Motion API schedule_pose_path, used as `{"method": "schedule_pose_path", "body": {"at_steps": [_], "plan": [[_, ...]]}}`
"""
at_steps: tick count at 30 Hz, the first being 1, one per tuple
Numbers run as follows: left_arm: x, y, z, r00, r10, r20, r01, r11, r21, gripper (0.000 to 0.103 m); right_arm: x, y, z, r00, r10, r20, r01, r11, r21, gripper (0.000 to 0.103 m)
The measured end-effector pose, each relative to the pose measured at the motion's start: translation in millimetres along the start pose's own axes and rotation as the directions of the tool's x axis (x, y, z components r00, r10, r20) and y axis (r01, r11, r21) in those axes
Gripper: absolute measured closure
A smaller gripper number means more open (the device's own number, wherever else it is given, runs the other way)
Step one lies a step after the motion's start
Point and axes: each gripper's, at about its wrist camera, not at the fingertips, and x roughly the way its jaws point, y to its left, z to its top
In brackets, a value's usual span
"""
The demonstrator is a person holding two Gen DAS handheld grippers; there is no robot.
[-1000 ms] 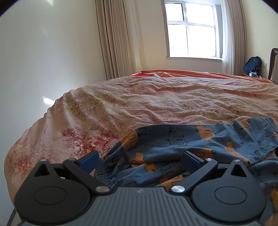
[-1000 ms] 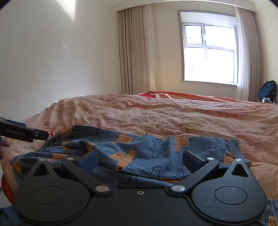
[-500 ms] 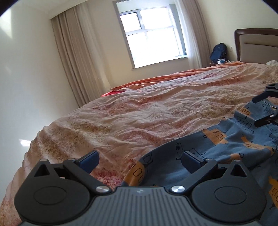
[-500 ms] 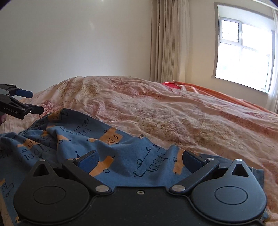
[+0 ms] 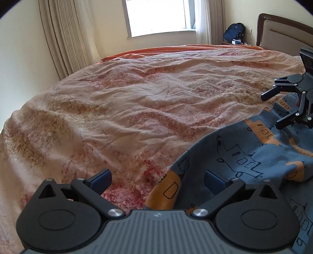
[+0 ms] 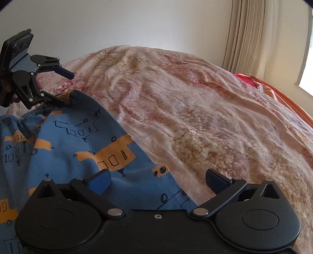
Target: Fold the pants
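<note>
Blue pants (image 5: 244, 156) printed with orange and outlined vehicles lie crumpled on the bed. In the left wrist view they fill the lower right, and my left gripper (image 5: 156, 178) stands open over their orange-patched edge. My right gripper (image 5: 271, 110) shows at the far right, open above the cloth. In the right wrist view the pants (image 6: 78, 148) spread over the lower left, with my right gripper (image 6: 157, 178) open above their edge. My left gripper (image 6: 66, 89) is at the upper left there, open, its lower finger close to the waistband.
A wrinkled pink and tan quilt (image 5: 137, 101) covers the bed. A headboard (image 5: 283, 29), a dark backpack (image 5: 233, 31) and a window (image 5: 158, 17) with curtains (image 5: 64, 37) stand behind. A bare wall (image 6: 127, 25) rises beyond the bed.
Both grippers have swung outward: the left now looks over the pants' left edge, the right over their right edge. Each gripper now appears in the other's view. Both stayed open.
</note>
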Motion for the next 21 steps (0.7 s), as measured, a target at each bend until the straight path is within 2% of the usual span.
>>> {"method": "schedule_pose_path", "body": {"at_steps": [2, 5, 6, 7, 9, 11, 12, 14, 15, 17, 19, 21], "plan": [[2, 10, 2, 0.999, -0.039, -0.015, 0.038, 0.997, -0.062, 0.003, 4, -9, 0, 0.999, 0.043, 0.0, -0.042, 0.998, 0.055, 0.001], [4, 21, 2, 0.993, -0.108, -0.044, 0.102, 0.985, -0.137, 0.025, 9, -16, -1, 0.997, 0.074, -0.009, -0.072, 0.992, 0.102, 0.004], [5, 23, 2, 0.99, -0.126, -0.06, 0.116, 0.981, -0.153, 0.041, 11, -15, -1, 0.996, 0.08, -0.024, -0.077, 0.992, 0.1, 0.006], [6, 24, 2, 0.986, -0.144, -0.079, 0.129, 0.977, -0.167, 0.066, 14, -14, -1, 0.996, 0.081, -0.038, -0.077, 0.993, 0.092, 0.009], [6, 23, 3, 0.978, -0.177, -0.11, 0.156, 0.972, -0.175, 0.079, 15, -11, -1, 0.996, 0.081, -0.044, -0.078, 0.994, 0.075, 0.012], [1, 15, 2, 0.978, -0.176, -0.115, 0.16, 0.978, -0.137, 0.093, 14, -10, 1, 0.995, 0.088, -0.046, -0.085, 0.994, 0.074, 0.028], [-3, 11, 2, 0.982, -0.158, -0.107, 0.145, 0.983, -0.115, 0.097, 13, -10, 2, 0.995, 0.09, -0.046, -0.086, 0.994, 0.074, 0.032], [-11, 3, 3, 0.99, -0.116, -0.083, 0.109, 0.99, -0.085, 0.099, 8, -8, 1, 0.994, 0.101, -0.036, -0.098, 0.992, 0.077, 0.058], [-14, 1, 4, 0.992, -0.1, -0.075, 0.094, 0.992, -0.081, 0.1, 6, -6, 0, 0.995, 0.098, -0.035, -0.095, 0.993, 0.075, 0.064], [-23, -5, 10, 0.998, -0.044, -0.05, 0.041, 0.997, -0.063, 0.1, 2, -1, -2, 0.997, 0.06, -0.042, -0.057, 0.997, 0.055, 0.087], [-32, -9, 18, 1.0, 0.016, -0.013, -0.016, 0.999, -0.051, 0.1, -2, 5, -3, 0.999, 0.006, -0.034, -0.005, 1.0, 0.018, 0.1], [-38, -9, 26, 0.997, 0.07, 0.029, -0.069, 0.996, -0.049, 0.1, -7, 12, 3, 0.999, -0.052, -0.011, 0.052, 0.998, -0.024, 0.101]]}}
